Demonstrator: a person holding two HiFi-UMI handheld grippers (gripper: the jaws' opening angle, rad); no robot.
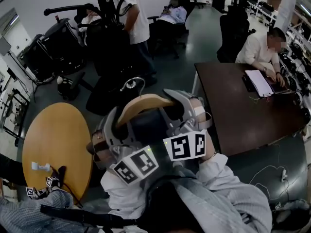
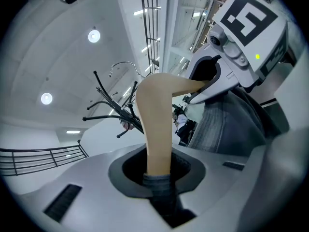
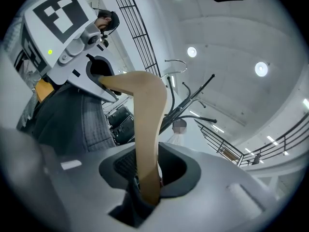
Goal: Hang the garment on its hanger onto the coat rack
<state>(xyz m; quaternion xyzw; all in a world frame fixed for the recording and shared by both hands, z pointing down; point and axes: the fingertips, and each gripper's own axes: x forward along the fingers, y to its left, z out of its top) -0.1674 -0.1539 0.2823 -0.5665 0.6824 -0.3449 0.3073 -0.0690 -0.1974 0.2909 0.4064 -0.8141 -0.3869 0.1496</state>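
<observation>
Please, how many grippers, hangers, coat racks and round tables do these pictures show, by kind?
grippers: 2 (left gripper, right gripper)
hanger: 1
coat rack: 1
round table: 1
total: 5

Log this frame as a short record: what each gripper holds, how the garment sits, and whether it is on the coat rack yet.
Left gripper: shut on one arm of the curved light wooden hanger
Right gripper: shut on the hanger's other arm
Garment: dark grey fabric garment draped on the hanger
Rack: black branched coat rack ahead, apart from the hanger
Task state: not hung yet
</observation>
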